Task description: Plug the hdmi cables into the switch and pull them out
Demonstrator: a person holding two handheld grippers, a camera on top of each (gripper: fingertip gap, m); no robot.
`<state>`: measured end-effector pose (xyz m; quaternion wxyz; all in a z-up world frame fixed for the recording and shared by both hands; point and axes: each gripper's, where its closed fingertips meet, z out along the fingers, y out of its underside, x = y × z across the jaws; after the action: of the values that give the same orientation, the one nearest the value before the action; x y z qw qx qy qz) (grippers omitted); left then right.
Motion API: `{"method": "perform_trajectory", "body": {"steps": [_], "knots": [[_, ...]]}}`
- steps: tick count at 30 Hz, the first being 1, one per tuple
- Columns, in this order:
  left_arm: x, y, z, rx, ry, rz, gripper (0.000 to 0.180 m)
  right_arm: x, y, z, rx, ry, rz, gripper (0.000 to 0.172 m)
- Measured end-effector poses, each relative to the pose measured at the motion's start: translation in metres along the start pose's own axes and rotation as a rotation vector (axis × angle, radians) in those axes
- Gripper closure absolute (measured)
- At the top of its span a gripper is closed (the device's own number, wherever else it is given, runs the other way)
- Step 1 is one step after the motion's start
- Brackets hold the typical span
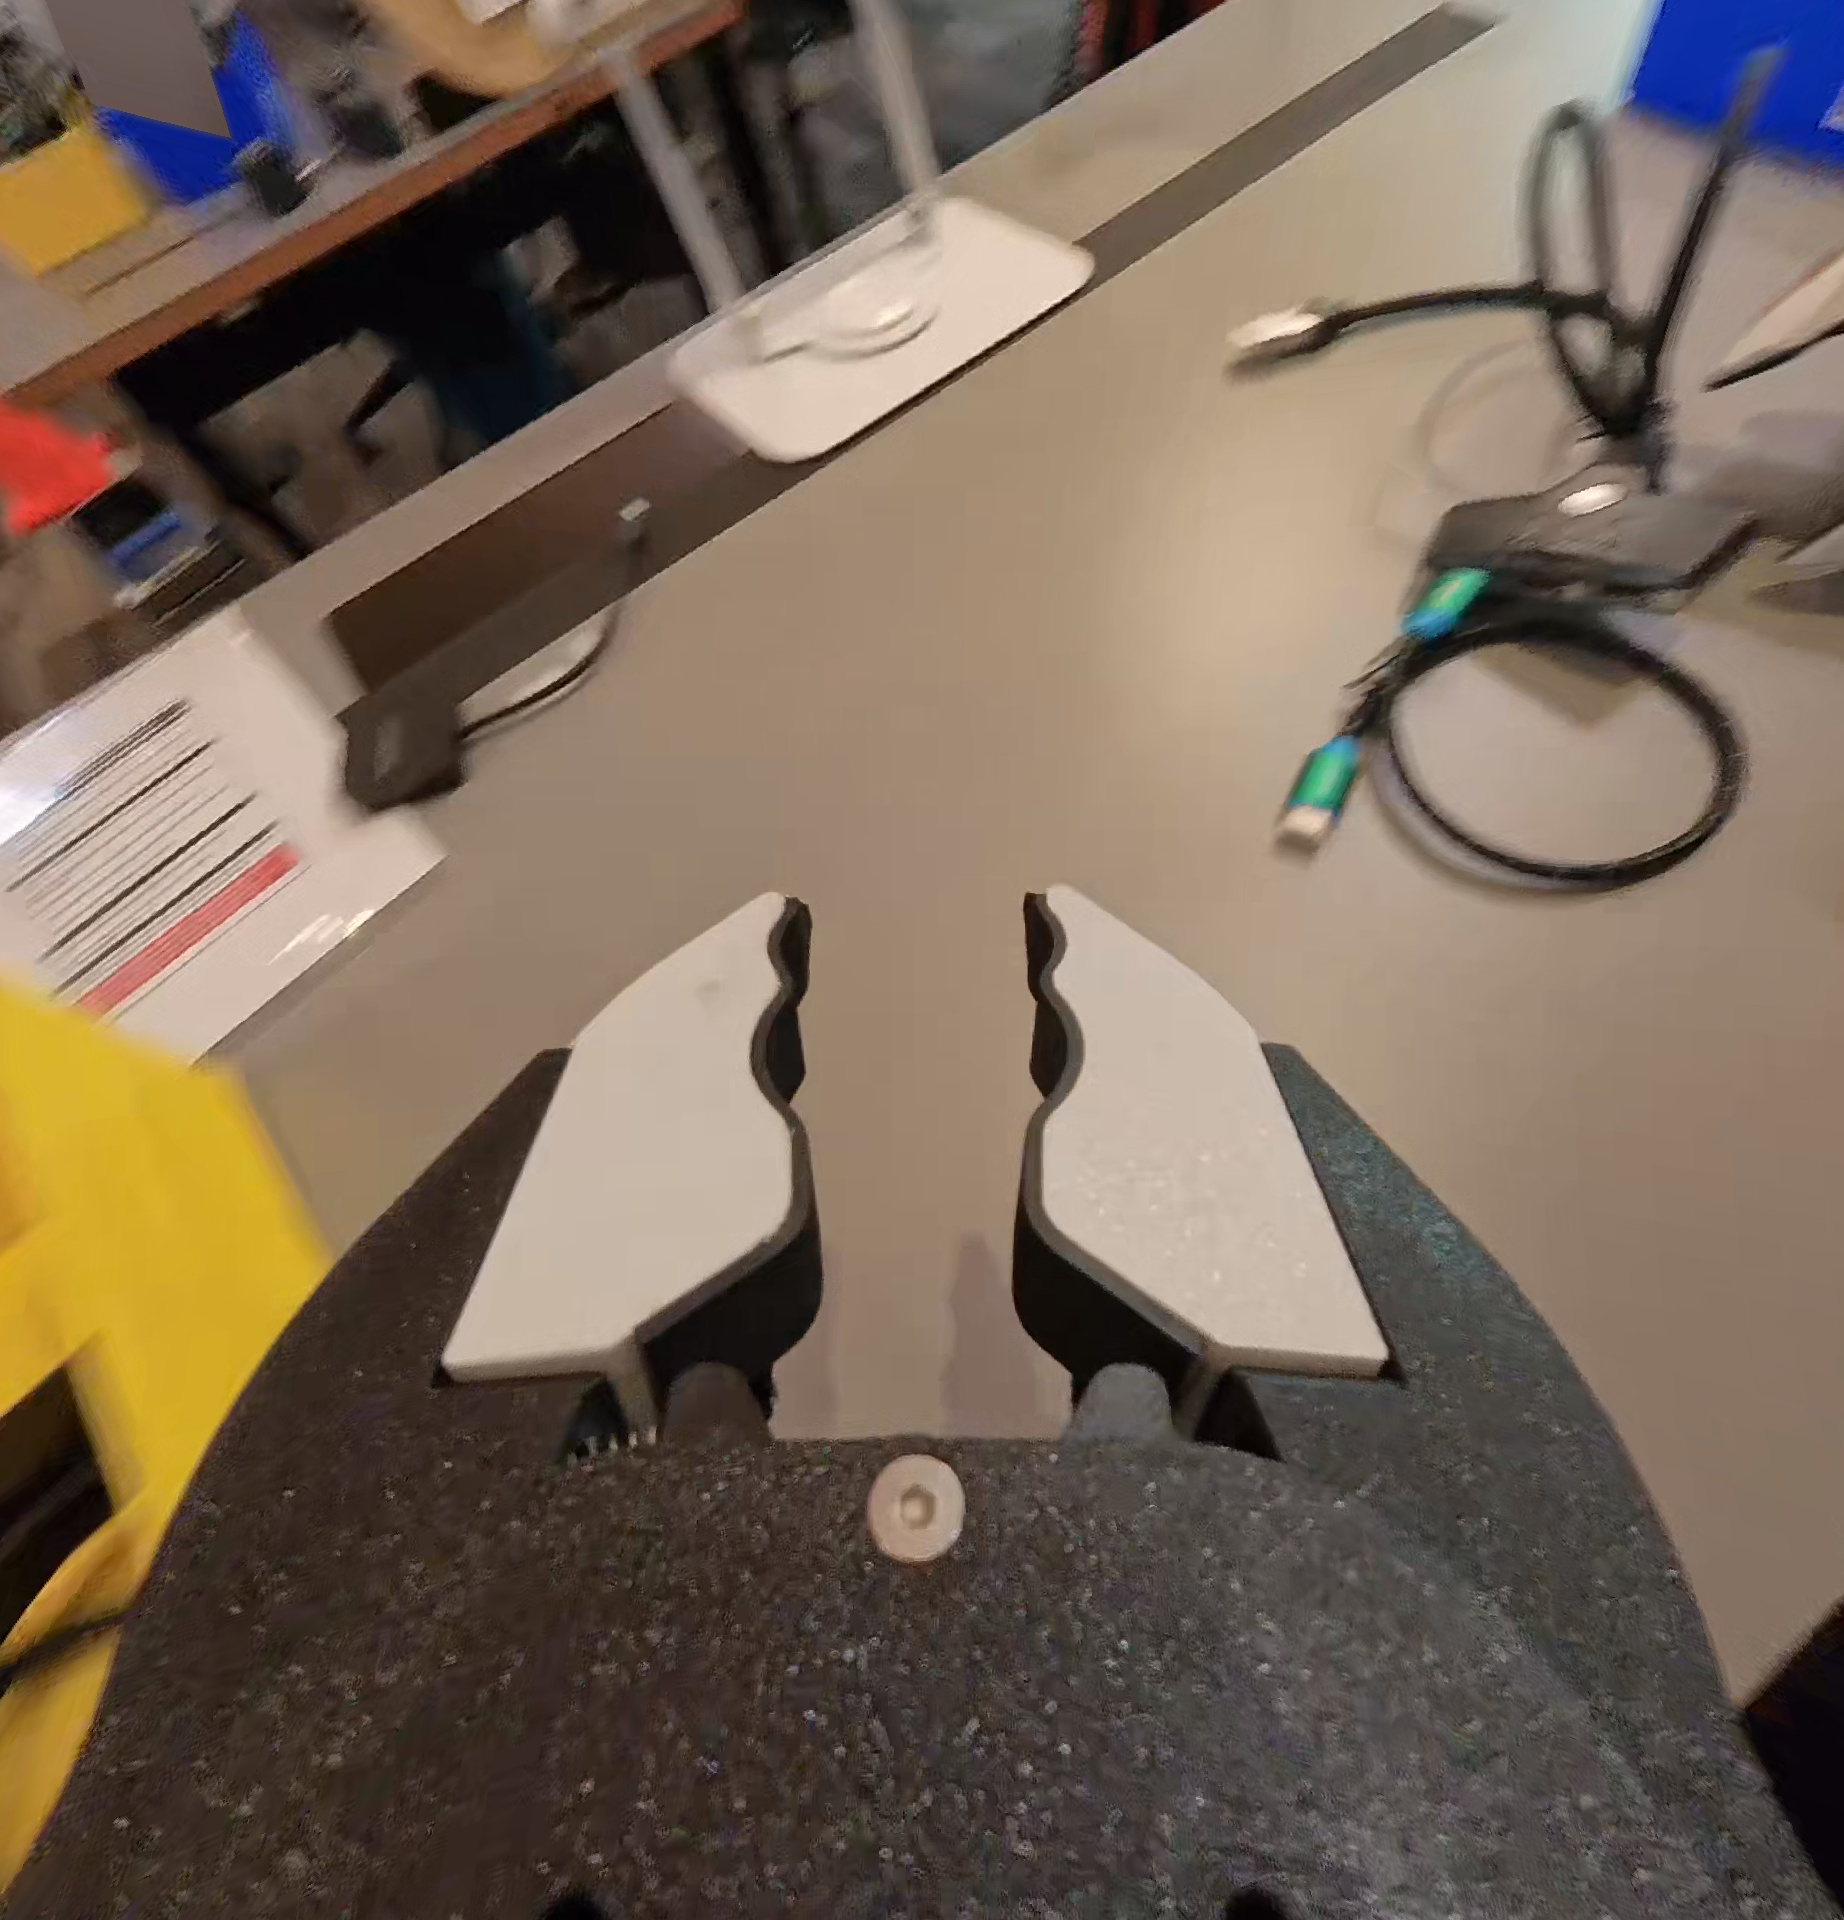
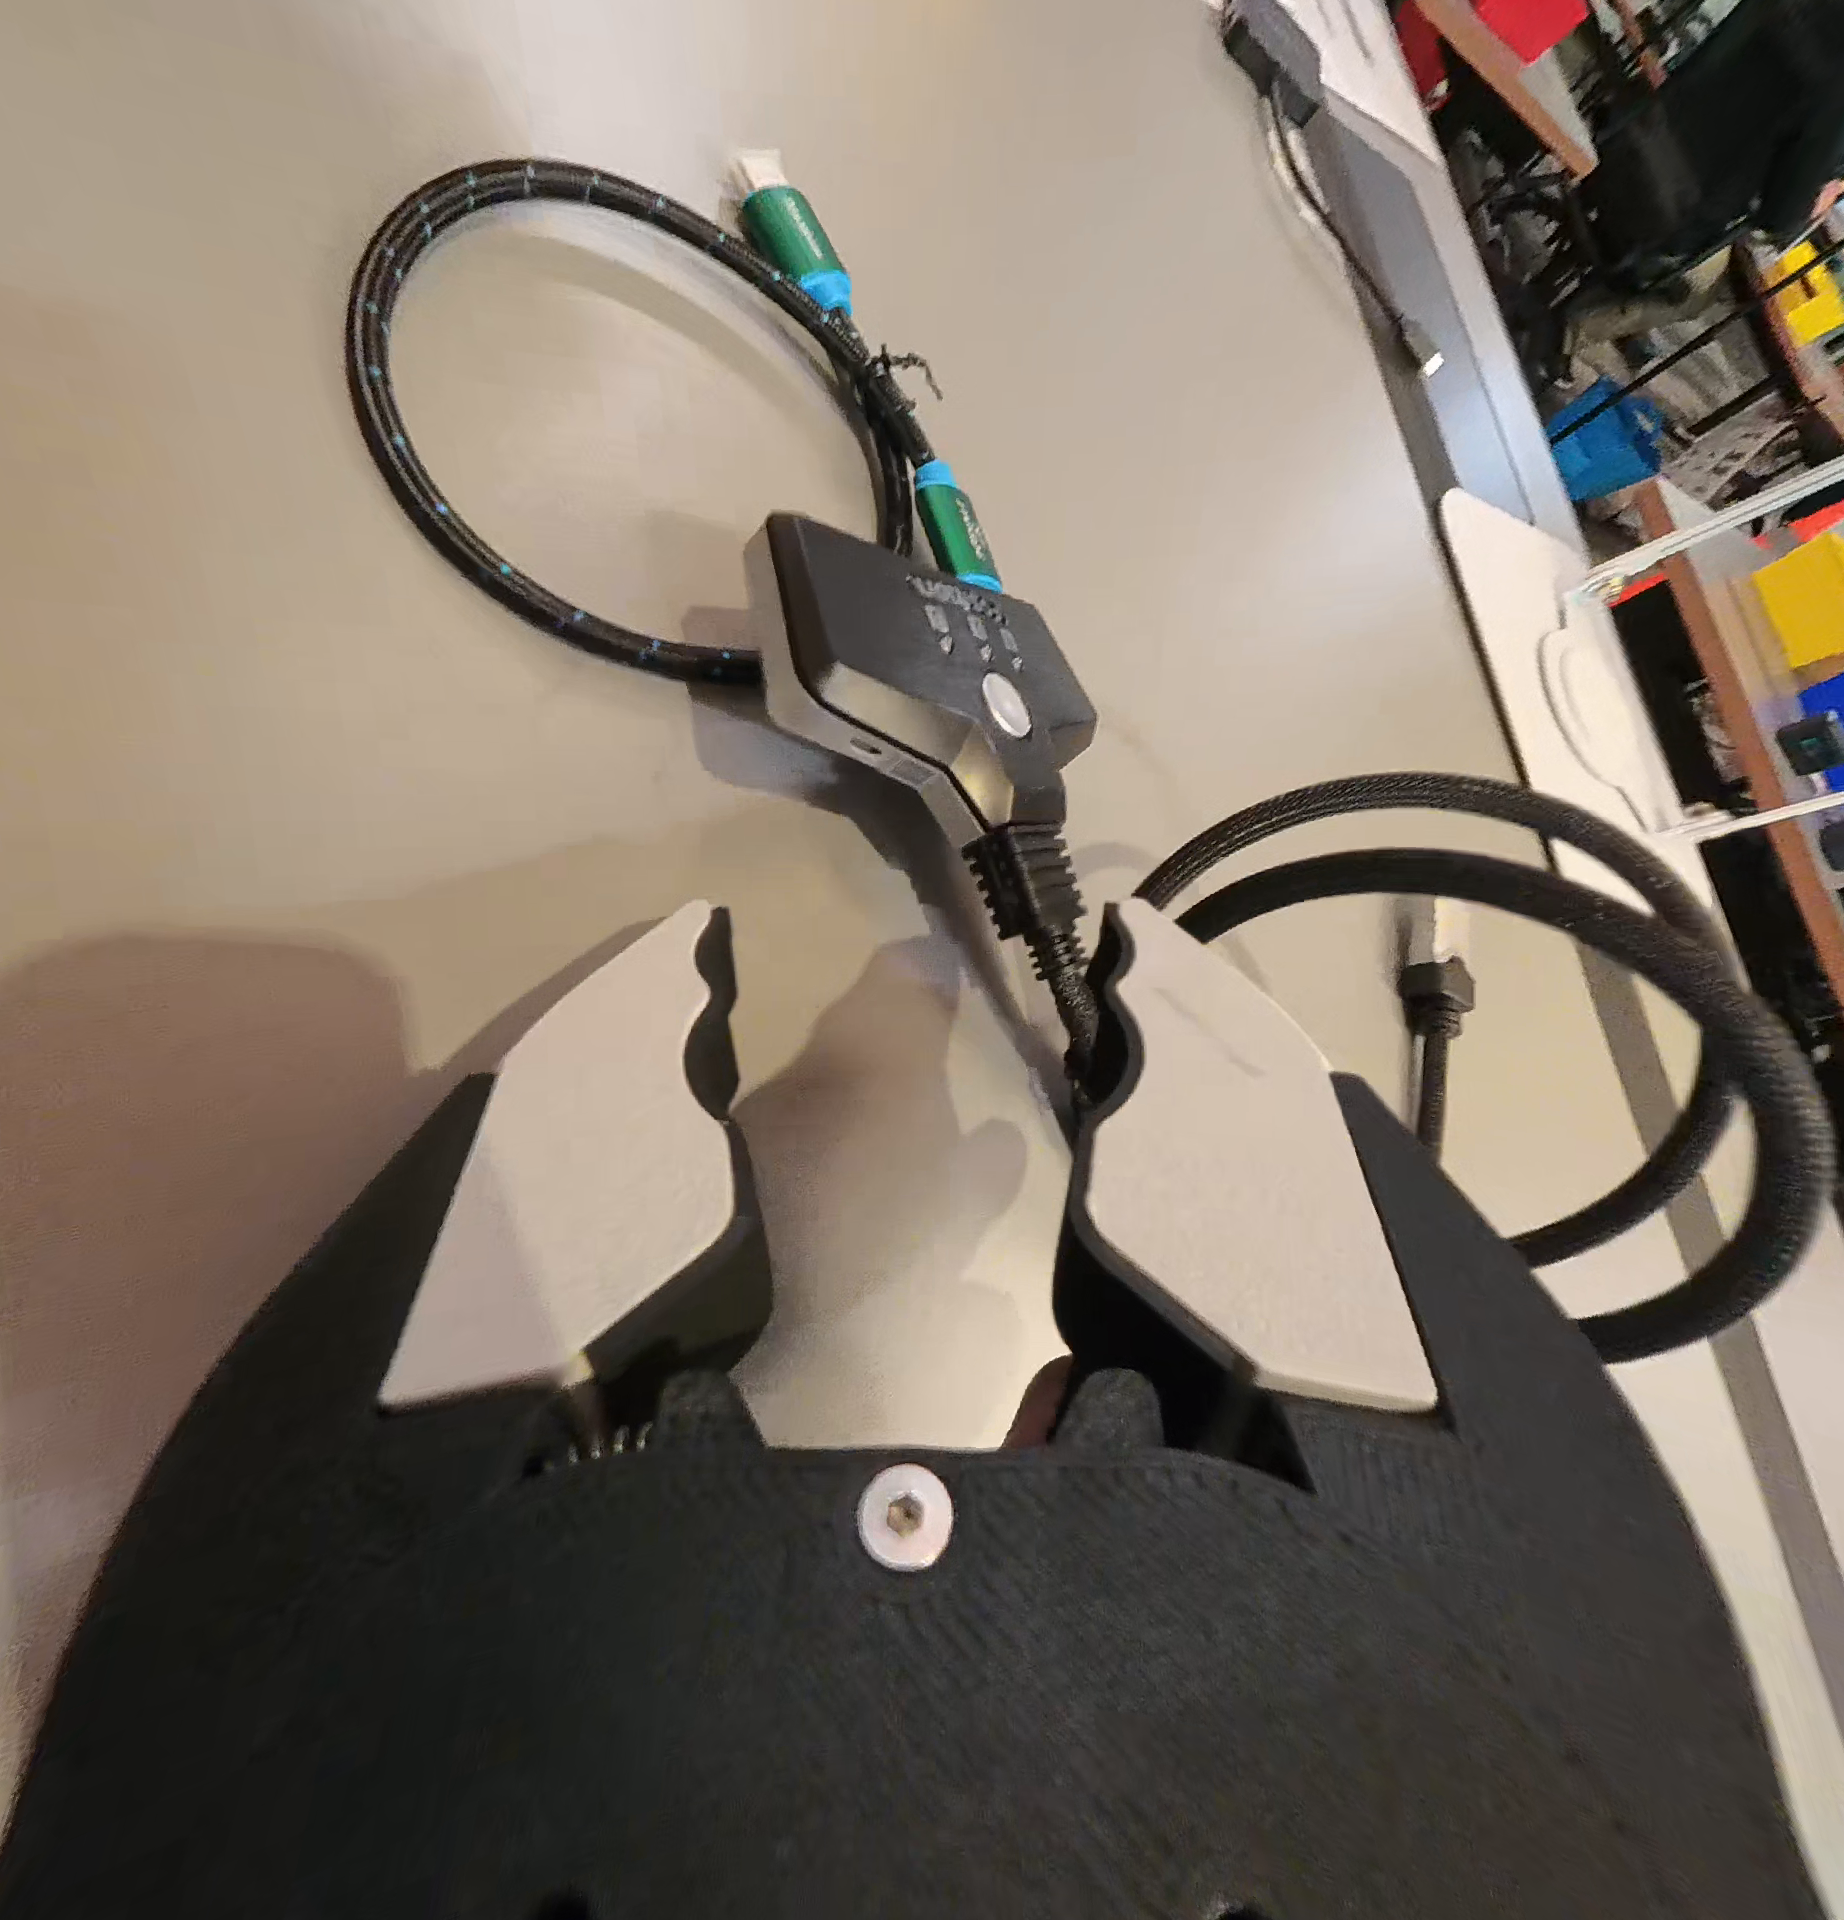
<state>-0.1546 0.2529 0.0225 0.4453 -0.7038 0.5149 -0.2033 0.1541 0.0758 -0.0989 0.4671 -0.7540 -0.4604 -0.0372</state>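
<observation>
The left wrist view rides above the grey table (image 1: 1001, 623), tilted down and looking across toward its far edge, well back from everything on it. The right wrist view sits low and close, facing the black switch box (image 2: 918, 644) near the table's right edge. Both take in that box (image 1: 1583, 540) and the looped green-plugged cable (image 1: 1562, 748).

Workshop or lab: grey bench (image 1: 1001, 644), coiled cables (image 2: 606, 436), yellow parts bins (image 2: 1811, 613).
</observation>
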Motion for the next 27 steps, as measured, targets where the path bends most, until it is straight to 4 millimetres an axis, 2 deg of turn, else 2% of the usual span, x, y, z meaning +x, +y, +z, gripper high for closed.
{"method": "perform_trajectory", "body": {"steps": [3, 6, 11, 14, 17, 19, 23, 27], "knots": [[-0.06, 0.03, -0.055, -0.159, -0.169, -0.1, 0.14, -0.003, 0.005, 0.004, -0.003, -0.025, 0.021, 0.106], [-0.115, 0.064, -0.09, -0.274, -0.226, -0.188, 0.139, -0.002, 0.006, 0.004, 0.018, -0.044, 0.065, 0.108], [-0.195, 0.143, -0.108, -0.541, -0.279, -0.269, 0.135, -0.002, 0.007, 0.004, 0.025, -0.049, 0.081, 0.111], [-0.227, 0.184, -0.106, -0.673, -0.301, -0.332, 0.137, -0.001, 0.007, 0.003, 0.027, -0.038, 0.078, 0.114], [-0.245, 0.22, -0.103, -0.805, -0.317, -0.4, 0.142, 0.0, 0.007, 0.004, 0.021, -0.032, 0.084, 0.116], [-0.253, 0.233, -0.101, -0.843, -0.341, -0.413, 0.142, 0.001, 0.008, 0.004, 0.019, -0.031, 0.089, 0.116], [-0.261, 0.247, -0.094, -0.876, -0.377, -0.403, 0.149, 0.002, 0.009, 0.005, 0.013, -0.031, 0.099, 0.118], [-0.266, 0.242, -0.097, -0.858, -0.404, -0.342, 0.18, 0.002, 0.009, 0.006, 0.011, -0.037, 0.104, 0.118]]}}
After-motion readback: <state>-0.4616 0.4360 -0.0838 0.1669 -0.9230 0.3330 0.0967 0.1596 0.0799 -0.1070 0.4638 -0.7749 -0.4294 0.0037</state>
